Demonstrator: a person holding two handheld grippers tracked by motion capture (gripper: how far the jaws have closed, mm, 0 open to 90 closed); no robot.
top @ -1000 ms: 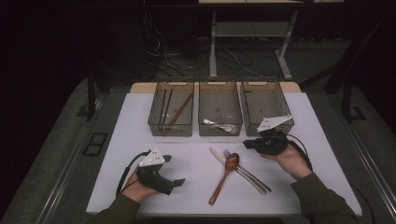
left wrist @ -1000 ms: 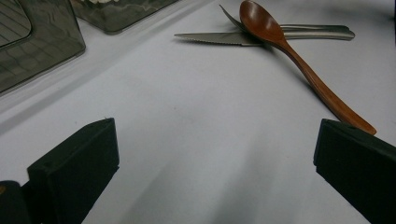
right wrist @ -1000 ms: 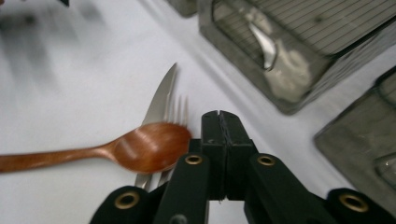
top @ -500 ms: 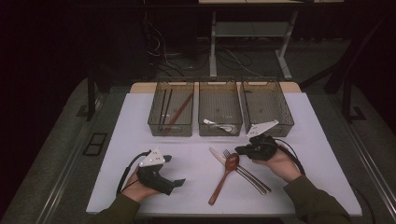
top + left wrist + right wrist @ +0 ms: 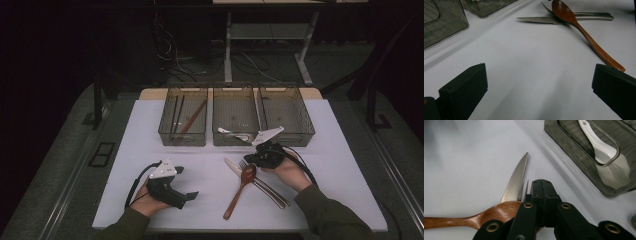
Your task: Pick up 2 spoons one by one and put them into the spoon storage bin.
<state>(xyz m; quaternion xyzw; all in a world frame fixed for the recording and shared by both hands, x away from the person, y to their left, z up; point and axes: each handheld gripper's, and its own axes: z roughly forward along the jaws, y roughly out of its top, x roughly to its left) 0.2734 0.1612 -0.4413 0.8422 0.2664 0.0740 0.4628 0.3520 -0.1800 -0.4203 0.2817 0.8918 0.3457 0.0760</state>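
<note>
Near the white bench's (image 5: 165,145) front edge, the wooden spoon (image 5: 241,187) lay bowl-rearward, handle toward that edge; right gripper (image 5: 541,185) pinched together, empty; left gripper (image 5: 539,82) gaped, empty.

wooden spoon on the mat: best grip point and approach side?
Likely the bare handle of the wooden spoon, from above, jaws across its narrow width. The bowl lies on the knife and fork, crowded; the handle angles free toward the near edge. The right gripper, shut, hovers over the bowl.

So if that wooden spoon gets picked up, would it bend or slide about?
The wooden spoon looks rigid, so it probably won't flex. Its glossy finish may slip between pads. Since its bowl rests across the knife and fork, lifting it may nudge them.
</note>
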